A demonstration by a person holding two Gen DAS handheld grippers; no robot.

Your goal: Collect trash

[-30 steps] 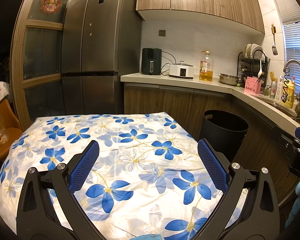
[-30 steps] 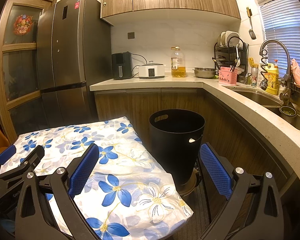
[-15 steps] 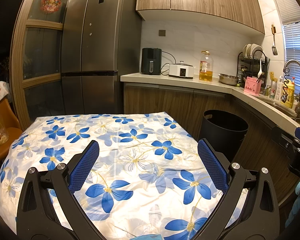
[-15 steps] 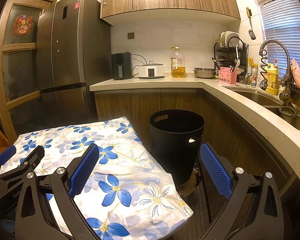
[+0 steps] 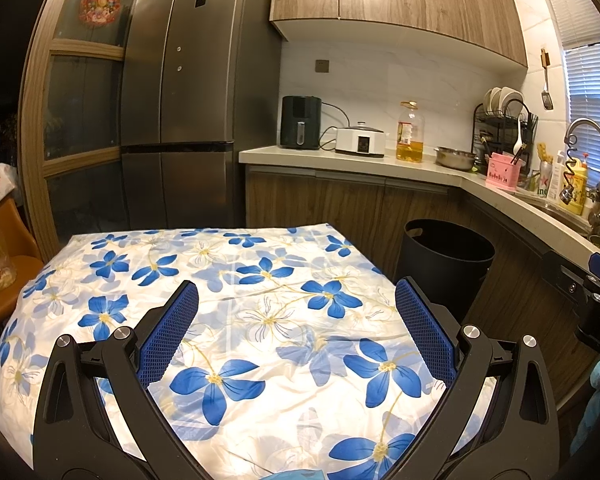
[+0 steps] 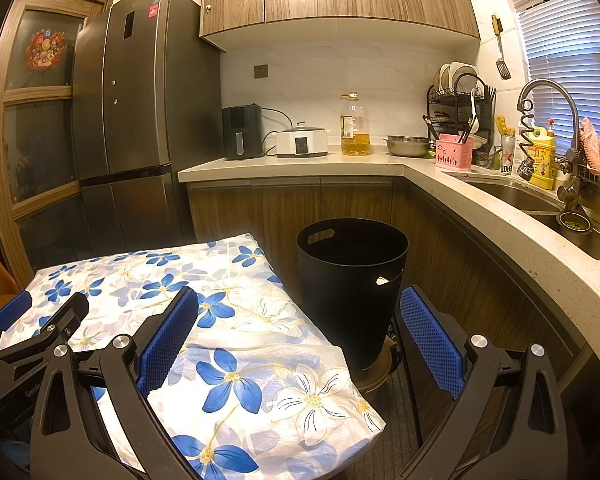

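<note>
Both hand-held grippers, left (image 5: pixel 296 312) and right (image 6: pixel 298 318), hung spread and empty over the surface (image 5: pixel 260 280) (floral cloth); black bin (image 6: pixel 352 280) beside its right edge.

No change observed: left gripper (image 5: pixel 296 308) and right gripper (image 6: pixel 298 316) remain spread wide and stationary; nothing in the scene has shifted.

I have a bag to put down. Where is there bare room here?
The flowered tablecloth is bare from the left gripper to its far edge. The counter is free left of the air fryer. Crowded: the corner from the steel bowl to the faucet.
</note>
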